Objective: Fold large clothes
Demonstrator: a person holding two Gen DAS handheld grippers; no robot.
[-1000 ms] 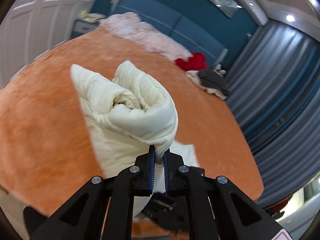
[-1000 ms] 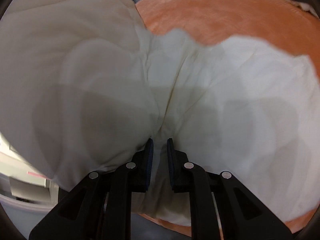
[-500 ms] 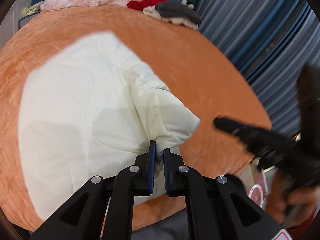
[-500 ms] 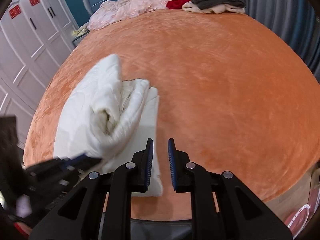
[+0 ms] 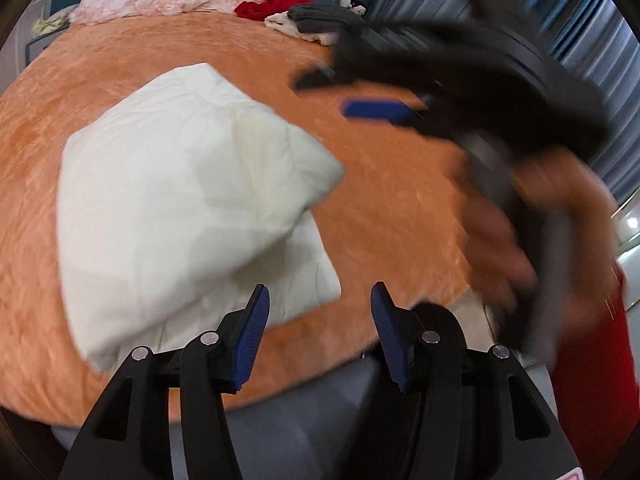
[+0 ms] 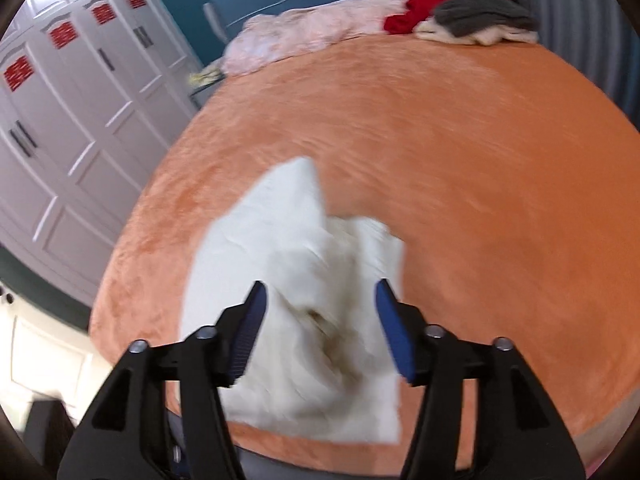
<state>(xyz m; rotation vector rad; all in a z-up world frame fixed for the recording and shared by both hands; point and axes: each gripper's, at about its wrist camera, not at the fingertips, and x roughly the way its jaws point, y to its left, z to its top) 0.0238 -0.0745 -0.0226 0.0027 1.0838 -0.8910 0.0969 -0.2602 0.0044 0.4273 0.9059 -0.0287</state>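
Fold released: both the left hand-held gripper [image 5: 316, 324] and right hand-held gripper [image 6: 318, 322] have just opened, empty, above the cream quilted padded garment [image 5: 180, 200] on the orange plush bed [image 5: 400, 216]; next, regrasp an edge to fold again.

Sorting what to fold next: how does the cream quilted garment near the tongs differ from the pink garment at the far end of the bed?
The cream quilted garment lies folded into a compact stack near the bed's front edge; the pale pink garment sprawls unfolded along the far edge. The cream one lies alone on the orange bedspread; the pink one sits beside a red garment. Both rest on the bedspread, untouched by either tongs.
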